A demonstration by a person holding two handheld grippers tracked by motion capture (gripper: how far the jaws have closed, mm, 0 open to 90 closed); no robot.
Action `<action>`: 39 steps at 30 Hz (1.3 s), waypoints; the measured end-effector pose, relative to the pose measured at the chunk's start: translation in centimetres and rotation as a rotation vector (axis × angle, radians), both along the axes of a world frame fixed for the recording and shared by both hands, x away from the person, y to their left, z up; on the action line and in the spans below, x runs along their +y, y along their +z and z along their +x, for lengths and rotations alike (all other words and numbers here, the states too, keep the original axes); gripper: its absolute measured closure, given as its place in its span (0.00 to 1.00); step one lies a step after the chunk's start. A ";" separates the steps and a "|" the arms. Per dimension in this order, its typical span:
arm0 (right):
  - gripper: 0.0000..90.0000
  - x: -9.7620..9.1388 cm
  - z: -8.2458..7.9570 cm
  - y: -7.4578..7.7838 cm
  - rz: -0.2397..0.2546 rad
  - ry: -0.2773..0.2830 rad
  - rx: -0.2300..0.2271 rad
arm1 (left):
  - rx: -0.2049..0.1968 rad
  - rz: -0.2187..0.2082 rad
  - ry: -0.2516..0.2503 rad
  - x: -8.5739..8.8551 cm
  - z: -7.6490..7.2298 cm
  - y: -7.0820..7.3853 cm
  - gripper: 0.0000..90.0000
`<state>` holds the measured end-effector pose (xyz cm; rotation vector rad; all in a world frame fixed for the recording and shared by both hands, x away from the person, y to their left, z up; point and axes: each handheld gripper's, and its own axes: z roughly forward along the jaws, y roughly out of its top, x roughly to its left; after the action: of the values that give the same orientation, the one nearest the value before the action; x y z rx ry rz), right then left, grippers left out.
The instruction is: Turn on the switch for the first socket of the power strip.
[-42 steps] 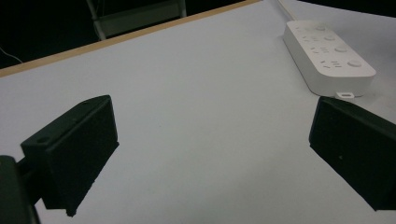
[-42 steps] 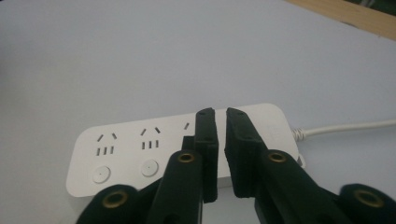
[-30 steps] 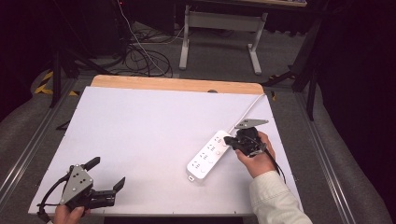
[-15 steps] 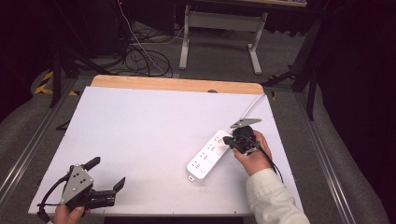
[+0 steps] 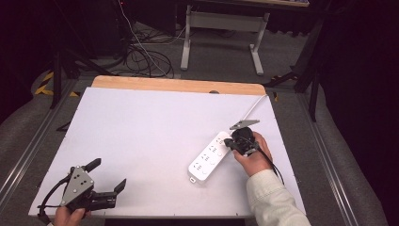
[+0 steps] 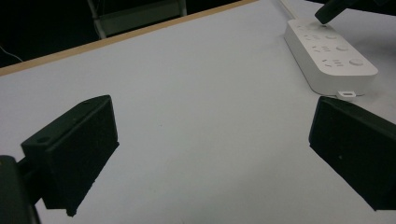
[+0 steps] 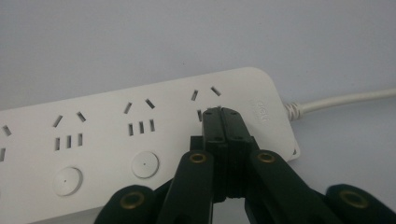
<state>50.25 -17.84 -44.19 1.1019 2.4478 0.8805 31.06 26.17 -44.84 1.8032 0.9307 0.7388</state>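
At the near left corner of the white table (image 5: 141,136), the left hand (image 5: 68,216) holds the left gripper (image 5: 107,179) low over the surface, its two black jaws spread wide with nothing between them; in the left gripper view the same jaws stand far apart over bare white tabletop, and the strip lies beyond them at the upper right. The table's far edge is a strip of pale wood (image 5: 179,85). Toward the right of the table lies a white power strip (image 5: 209,157), set on a diagonal with its near end pointing toward the person and its far end toward the table's right rear corner, from which its white cord (image 5: 254,107) runs off. The right hand (image 5: 254,155), in a light sleeve (image 5: 273,200), holds the right gripper (image 5: 230,142) at the cord end of the strip. In the right gripper view its jaws are pressed flat together, gripping nothing, and their joined tip sits on the strip's top face at the last socket (image 7: 205,95), right where that socket's round button would line up with the other round buttons (image 7: 144,164) along the strip.
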 end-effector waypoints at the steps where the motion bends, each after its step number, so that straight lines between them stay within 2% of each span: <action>1: 1.00 0.0 0.0 0.0 -0.004 0.000 0.004 | -0.001 0.000 -0.001 0.0 0.0 0.0 0.02; 17: 1.00 0.2 -0.1 -0.3 -0.033 0.015 -0.007 | 0.000 0.001 -0.002 0.0 0.0 0.0 0.02; 29: 1.00 -0.1 0.0 -0.6 -0.006 0.016 -0.004 | 0.003 0.000 -0.003 -0.1 -0.1 0.0 0.02; 39: 1.00 0.4 -0.3 -0.6 -0.052 0.019 -0.033 | 0.002 0.002 -0.004 -0.1 0.0 0.0 0.02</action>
<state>49.92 -17.46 -44.80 1.0393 2.4439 0.8287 31.02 26.04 -44.88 1.8077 0.9278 0.7361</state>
